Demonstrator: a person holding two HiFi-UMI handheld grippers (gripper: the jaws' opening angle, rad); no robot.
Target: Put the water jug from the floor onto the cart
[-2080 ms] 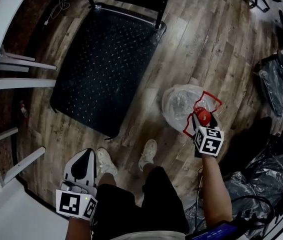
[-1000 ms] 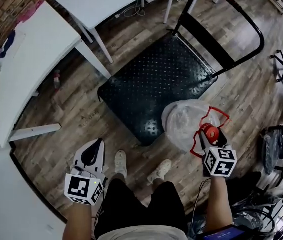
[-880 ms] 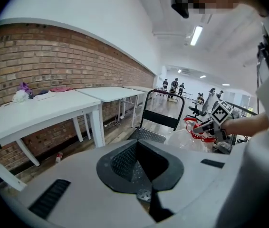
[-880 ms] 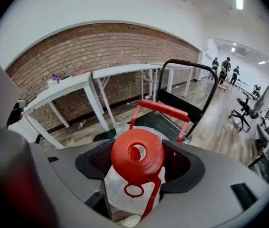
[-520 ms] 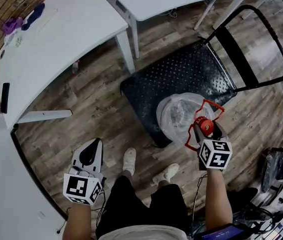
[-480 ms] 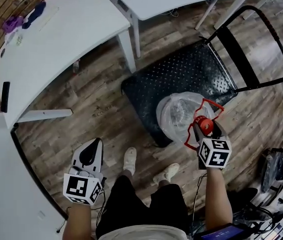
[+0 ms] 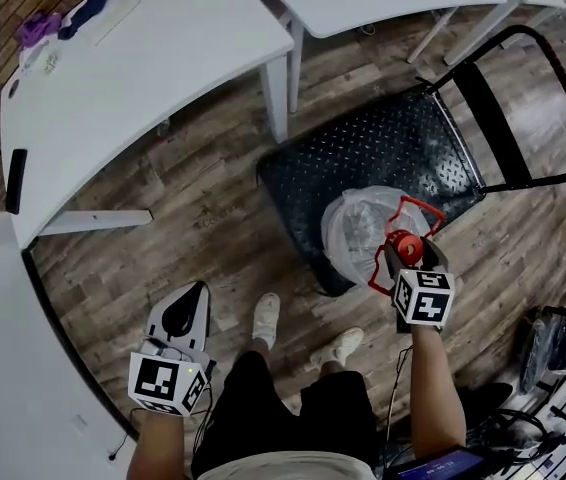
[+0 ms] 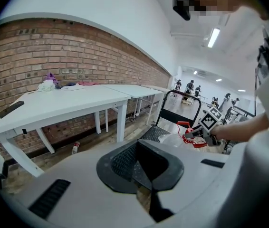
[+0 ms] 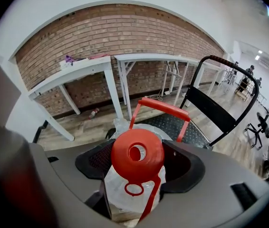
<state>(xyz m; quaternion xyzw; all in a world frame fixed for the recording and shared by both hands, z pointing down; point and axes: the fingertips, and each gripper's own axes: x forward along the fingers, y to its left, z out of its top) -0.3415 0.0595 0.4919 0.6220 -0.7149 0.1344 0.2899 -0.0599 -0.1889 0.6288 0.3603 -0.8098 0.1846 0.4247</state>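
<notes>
1. While the head view looks steeply down, the right tool is clamped on the neck of the water jug. The jug hangs over the near corner of the cart; contact with the deck cannot be told. The left tool hangs at the person's side.
2. Left gripper view: jaws together, nothing between them.
3. Right gripper view: jaws grip just below the red cap; the red handle stands free. Judgement: the walls look thin and clear (crushable, heavy if filled), so the stiff neck or handle is the sound hold.
</notes>
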